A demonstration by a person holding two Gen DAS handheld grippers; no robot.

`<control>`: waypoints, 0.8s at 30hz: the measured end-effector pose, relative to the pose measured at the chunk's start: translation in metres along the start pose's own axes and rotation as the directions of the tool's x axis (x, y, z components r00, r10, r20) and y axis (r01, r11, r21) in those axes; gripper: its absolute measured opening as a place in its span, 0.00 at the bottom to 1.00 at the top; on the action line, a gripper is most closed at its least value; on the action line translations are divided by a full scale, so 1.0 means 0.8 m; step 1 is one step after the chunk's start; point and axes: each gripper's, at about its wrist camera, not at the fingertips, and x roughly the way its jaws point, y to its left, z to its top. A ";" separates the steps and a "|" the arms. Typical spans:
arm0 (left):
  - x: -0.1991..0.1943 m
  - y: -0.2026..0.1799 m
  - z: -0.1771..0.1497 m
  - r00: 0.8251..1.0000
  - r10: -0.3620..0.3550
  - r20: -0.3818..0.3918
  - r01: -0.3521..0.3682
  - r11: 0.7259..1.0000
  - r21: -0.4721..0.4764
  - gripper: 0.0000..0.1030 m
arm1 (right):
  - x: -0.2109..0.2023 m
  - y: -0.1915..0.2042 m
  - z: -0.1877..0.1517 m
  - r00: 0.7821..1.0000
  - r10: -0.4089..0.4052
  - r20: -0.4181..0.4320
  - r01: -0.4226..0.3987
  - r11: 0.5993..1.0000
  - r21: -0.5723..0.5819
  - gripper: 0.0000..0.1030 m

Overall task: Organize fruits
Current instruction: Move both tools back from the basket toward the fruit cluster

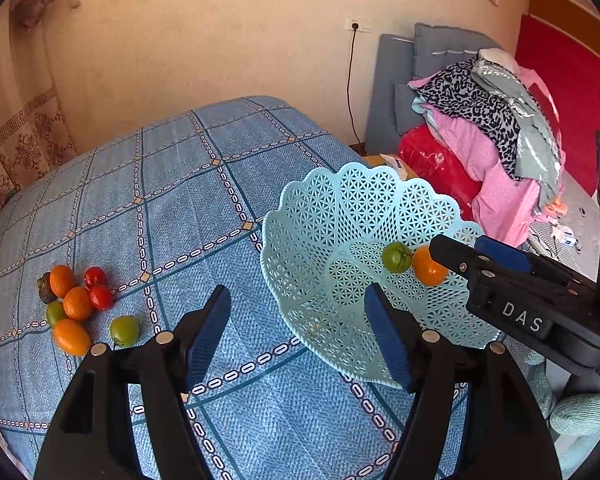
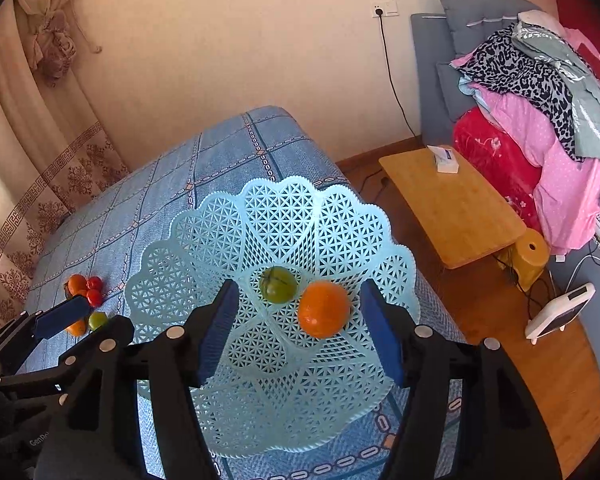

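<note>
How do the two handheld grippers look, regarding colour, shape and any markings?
Both the left gripper and the right gripper are black plastic, with two wedge-shaped fingers lined with ribbed blue pads. Round silver fasteners sit on the finger bases. The right gripper's body carries white letters "DAS". No cables or sleeves are visible.

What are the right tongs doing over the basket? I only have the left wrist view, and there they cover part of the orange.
Observer: The right tongs are open; the orange sits between the pads, touching neither.
Operator: Anything hidden in the basket?
Observer: No. The right wrist view shows the whole basket bottom: only the orange and the green tomato beside it.
Operator: What's past the blue cloth's edge?
Observer: A low wooden table with a tissue box on it, and a yellow stool by it.
</note>
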 end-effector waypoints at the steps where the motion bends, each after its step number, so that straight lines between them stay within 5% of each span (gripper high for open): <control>1: -0.002 0.001 0.000 1.000 0.004 0.004 -0.004 1.000 0.000 0.70 | -0.001 0.000 0.000 1.000 0.003 0.002 -0.003 1.000 0.001 0.63; 5: -0.011 0.005 0.001 0.999 0.030 0.019 -0.030 1.000 0.001 0.71 | -0.009 0.003 0.001 1.000 0.016 0.019 -0.016 1.000 0.007 0.63; 7: -0.018 0.008 0.003 0.998 0.046 0.037 -0.046 0.999 0.003 0.85 | -0.015 0.005 0.002 0.999 0.023 0.032 -0.023 1.000 0.009 0.65; 24: -0.101 0.098 -0.009 0.974 0.185 0.131 -0.171 0.979 -0.110 0.93 | -0.086 0.052 -0.004 0.972 0.172 0.163 -0.169 0.985 -0.029 0.77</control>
